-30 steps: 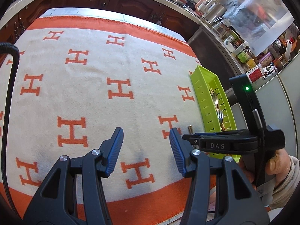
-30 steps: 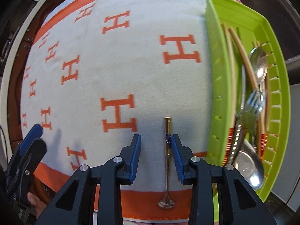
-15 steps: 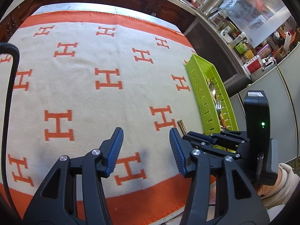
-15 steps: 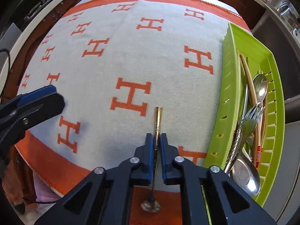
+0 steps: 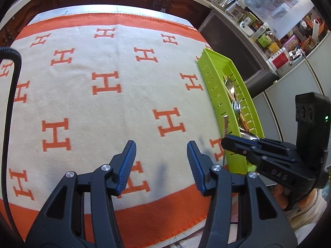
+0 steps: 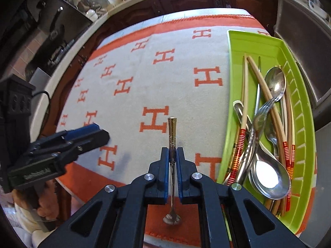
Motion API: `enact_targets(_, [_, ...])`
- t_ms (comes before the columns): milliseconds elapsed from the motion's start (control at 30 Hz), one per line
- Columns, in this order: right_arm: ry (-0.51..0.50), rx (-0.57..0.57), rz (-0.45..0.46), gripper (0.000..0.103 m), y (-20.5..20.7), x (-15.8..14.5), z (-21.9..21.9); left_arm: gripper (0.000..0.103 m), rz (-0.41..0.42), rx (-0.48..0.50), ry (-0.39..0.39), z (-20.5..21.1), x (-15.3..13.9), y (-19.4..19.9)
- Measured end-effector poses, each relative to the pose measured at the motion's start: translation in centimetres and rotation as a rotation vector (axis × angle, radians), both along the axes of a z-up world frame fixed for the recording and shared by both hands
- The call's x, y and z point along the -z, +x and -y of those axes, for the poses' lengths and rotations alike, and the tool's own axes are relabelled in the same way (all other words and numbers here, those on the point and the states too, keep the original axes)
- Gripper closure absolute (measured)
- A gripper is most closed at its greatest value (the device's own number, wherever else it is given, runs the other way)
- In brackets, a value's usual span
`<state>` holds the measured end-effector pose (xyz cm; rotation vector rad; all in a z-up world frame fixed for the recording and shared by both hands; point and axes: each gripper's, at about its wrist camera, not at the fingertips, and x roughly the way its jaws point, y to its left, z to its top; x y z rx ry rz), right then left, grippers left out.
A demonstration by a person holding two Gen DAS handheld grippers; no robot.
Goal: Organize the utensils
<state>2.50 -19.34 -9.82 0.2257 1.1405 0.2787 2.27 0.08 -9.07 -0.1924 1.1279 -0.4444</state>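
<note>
The right gripper (image 6: 172,152) had just closed, and its blue pads (image 6: 164,161) were clamped on the stem of a small gold-handled spoon (image 6: 172,136). The spoon's handle projected forward toward 12 o'clock of the right wrist view, and its small bowl hung below the pads at 6 o'clock. The spoon appeared raised clear of the orange-and-cream cloth (image 6: 144,78), though contact at the bowl end could not be settled.

The green tray (image 6: 258,45) lay at 3 o'clock of that view, on the cloth's edge. It held a large spoon (image 6: 269,177), a second spoon (image 6: 276,82), a fork (image 6: 260,115) and several chopsticks (image 6: 245,95) with red-banded ends, all lying lengthwise and overlapping.

The left gripper (image 5: 161,163) stood partly open with nothing between its pads, above the cloth (image 5: 103,107) near its orange border. In the left wrist view the right gripper (image 5: 229,142) appeared at 3 o'clock, beside the near end of the tray (image 5: 209,76), with the spoon handle (image 5: 225,124) rising from it. A hand (image 5: 283,194) gripped that tool's handle at about 4 o'clock.
</note>
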Motion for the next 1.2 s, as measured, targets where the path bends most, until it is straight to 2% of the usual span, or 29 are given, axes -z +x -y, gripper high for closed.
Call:
enact_targets(400, [0.141,0.060,0.186,0.097,-5.3,-6.5,5.5,0.055,0.031,0.091,0.057,3.1,-1.4,-1.3])
enact_targets(633, [0.174,0.108,0.277,0.097,-7.5,-11.0,8.4,0.055,0.036,0.106,0.075,3.6,-1.9,-1.8])
enact_targets(767, [0.147,0.144,0.313,0.097,-8.8,-13.6,10.4,0.055,0.038,0.115,0.078,3.8,-1.9,-2.0])
enact_targets(933, [0.076,0.191,0.281,0.097,-9.3,-14.1,12.6,0.055,0.040,0.123,0.086,4.0,-2.0,-1.9])
enact_targets(1200, [0.008,0.214,0.129,0.097,-5.8,-9.9,13.7,0.055,0.055,0.097,0.093,3.4,-2.7,-1.0])
